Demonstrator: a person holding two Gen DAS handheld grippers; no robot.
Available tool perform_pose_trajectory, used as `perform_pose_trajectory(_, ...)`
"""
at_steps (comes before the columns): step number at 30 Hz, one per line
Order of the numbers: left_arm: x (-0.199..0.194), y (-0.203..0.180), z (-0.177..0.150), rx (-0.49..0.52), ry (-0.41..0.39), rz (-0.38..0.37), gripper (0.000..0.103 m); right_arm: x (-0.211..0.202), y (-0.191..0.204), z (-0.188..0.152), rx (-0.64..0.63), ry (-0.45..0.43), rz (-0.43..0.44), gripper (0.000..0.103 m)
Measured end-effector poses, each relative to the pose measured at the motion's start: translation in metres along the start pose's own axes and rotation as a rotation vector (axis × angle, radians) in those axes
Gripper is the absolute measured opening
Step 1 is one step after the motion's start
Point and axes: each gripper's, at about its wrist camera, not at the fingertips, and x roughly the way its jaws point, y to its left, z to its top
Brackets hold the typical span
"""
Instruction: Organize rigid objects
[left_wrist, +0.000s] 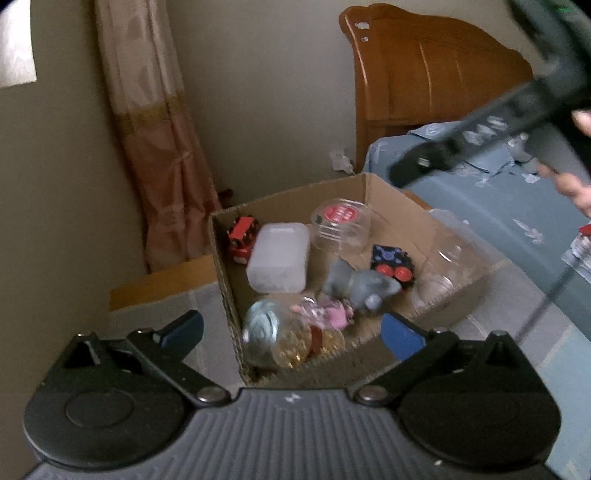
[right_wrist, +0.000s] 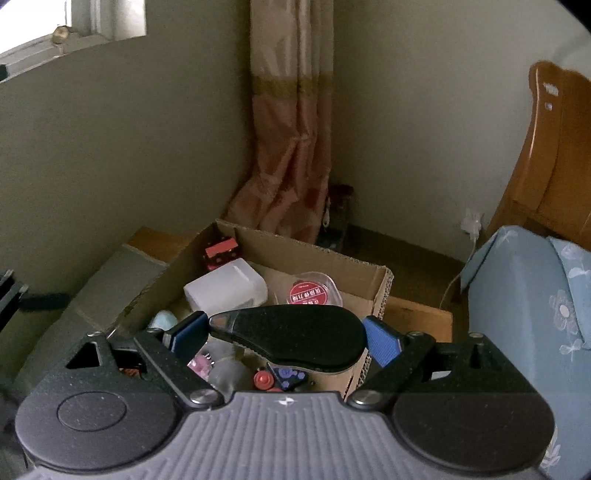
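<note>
A cardboard box (left_wrist: 221, 266) sits on the floor beside the bed. It holds a red toy car (left_wrist: 242, 236), a white plastic case (left_wrist: 279, 258), a clear tub with a red lid (left_wrist: 341, 221), a grey figure (left_wrist: 364, 284), a black cube (left_wrist: 393, 264), a glass jar (left_wrist: 277, 336) and a clear jar (left_wrist: 447, 266). My left gripper (left_wrist: 291, 332) is open and empty just above the box's near edge. My right gripper (right_wrist: 286, 338) is shut on a black rounded object (right_wrist: 295, 338), held above the box (right_wrist: 380, 295).
A bed with a blue floral cover (left_wrist: 498, 206) and a wooden headboard (left_wrist: 424, 74) stands to the right. A pink curtain (left_wrist: 155, 129) hangs in the corner behind the box. A flattened cardboard sheet (left_wrist: 162, 280) lies to the left.
</note>
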Motion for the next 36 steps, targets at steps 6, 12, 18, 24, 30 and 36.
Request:
perform_pose_trajectory(6,-0.012,0.000,-0.009,0.007,-0.019,-0.008,0.102,0.034,-0.005,0.006,0.041,0.089,0.009,0.093)
perform_pose_trajectory(12,-0.018,0.000,-0.012,0.012,-0.033,-0.013,0.102,0.060,-0.012,0.005,0.070,0.137,-0.025,0.094)
perform_pose_trajectory(18,-0.022,0.001,-0.013,0.007,-0.039,-0.007,0.102,0.058,-0.015,0.004,0.080,0.131,-0.044,0.103)
perform_pose_trajectory(24,-0.028,0.000,-0.013,-0.012,-0.041,-0.002,0.102,0.042,-0.009,0.001,0.076,0.113,-0.048,0.103)
perform_pose_trajectory(30,-0.043,-0.008,-0.014,-0.010,-0.055,0.035,0.102,0.007,0.004,-0.008,0.058,0.069,-0.041,0.103)
perform_pose_trajectory(36,-0.058,-0.017,-0.019,-0.060,-0.050,0.105,0.102,-0.041,0.023,-0.036,0.048,0.014,-0.101,0.103)
